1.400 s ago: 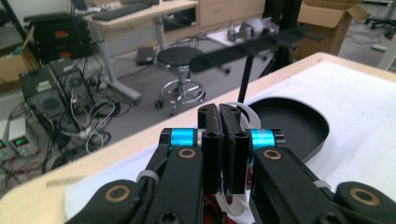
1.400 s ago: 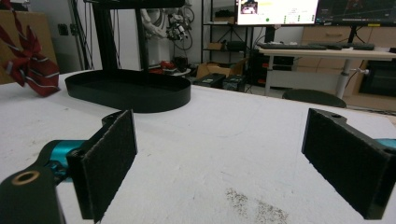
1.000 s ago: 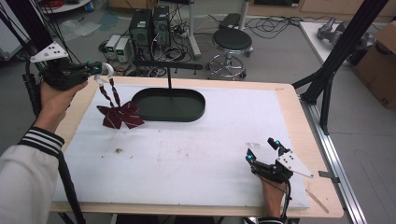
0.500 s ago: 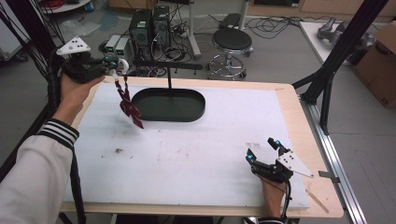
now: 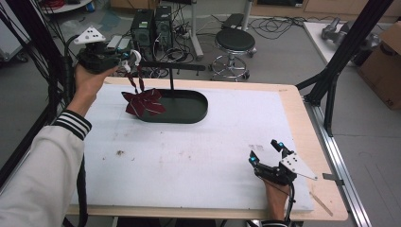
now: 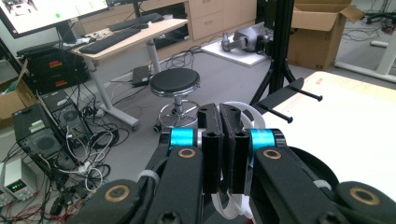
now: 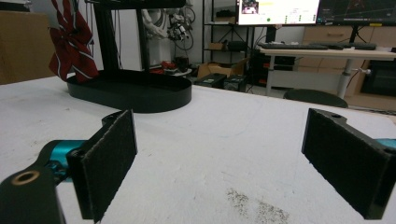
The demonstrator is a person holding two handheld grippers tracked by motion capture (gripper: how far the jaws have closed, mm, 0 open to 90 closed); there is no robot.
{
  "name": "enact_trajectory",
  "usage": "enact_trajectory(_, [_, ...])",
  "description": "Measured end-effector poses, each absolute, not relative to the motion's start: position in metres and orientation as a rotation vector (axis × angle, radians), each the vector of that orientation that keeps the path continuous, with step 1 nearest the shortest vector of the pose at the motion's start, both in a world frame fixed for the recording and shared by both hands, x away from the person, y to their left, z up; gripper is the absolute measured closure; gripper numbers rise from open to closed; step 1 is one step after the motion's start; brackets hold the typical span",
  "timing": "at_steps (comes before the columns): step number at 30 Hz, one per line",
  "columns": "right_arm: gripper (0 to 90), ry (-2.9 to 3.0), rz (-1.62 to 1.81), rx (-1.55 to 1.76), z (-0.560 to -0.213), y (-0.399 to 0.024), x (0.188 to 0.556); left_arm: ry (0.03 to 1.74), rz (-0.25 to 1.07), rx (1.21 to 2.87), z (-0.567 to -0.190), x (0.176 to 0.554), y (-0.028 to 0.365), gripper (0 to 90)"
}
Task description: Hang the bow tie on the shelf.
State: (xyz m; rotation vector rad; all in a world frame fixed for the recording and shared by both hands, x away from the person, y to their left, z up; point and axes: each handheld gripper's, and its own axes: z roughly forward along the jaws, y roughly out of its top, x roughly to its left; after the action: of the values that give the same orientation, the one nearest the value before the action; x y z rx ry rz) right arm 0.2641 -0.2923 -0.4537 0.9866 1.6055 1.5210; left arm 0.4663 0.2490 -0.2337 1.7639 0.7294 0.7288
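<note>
My right claw rests idle with jaws wide on the near right of the tabletop, holding nothing. My left claw is raised at the far left, clamped on a white hook from which the red striped bow tie hangs just over the black stand. Best, I judge, to carry the hook level to the crossbar, letting the tie's swing settle first.

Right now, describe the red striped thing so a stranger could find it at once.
Start at the white table and find the black oval stand base at its far side. At that base's left end a dark red bow with thin pale stripes hangs by its white loop from the left tool, raised near the stand's crossbar. It is the one red, soft item there.
</note>
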Motion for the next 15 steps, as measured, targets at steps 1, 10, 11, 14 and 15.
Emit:
enact_trajectory(1, [9.4, 1.605, 1.522, 0.990, -0.454, -0.292, 0.264, 0.729, 0.732, 1.766, -0.234, 0.467, 0.248, 87.2])
enact_trajectory(10, [9.4, 1.605, 1.521, 0.990, -0.454, -0.292, 0.264, 0.740, 0.746, 1.776, -0.236, 0.481, 0.238, 87.2])
enact_trajectory(11, [9.4, 1.605, 1.521, 0.990, -0.454, -0.292, 0.264, 0.746, 0.749, 1.773, -0.236, 0.483, 0.238, 87.2])
enact_trajectory(14, [9.4, 1.604, 1.521, 0.990, -0.454, -0.292, 0.264, 0.759, 0.766, 1.758, -0.235, 0.489, 0.237, 87.2])
enact_trajectory(15, [9.4, 1.604, 1.521, 0.990, -0.454, -0.292, 0.264, 0.762, 0.768, 1.758, -0.235, 0.491, 0.236, 87.2])
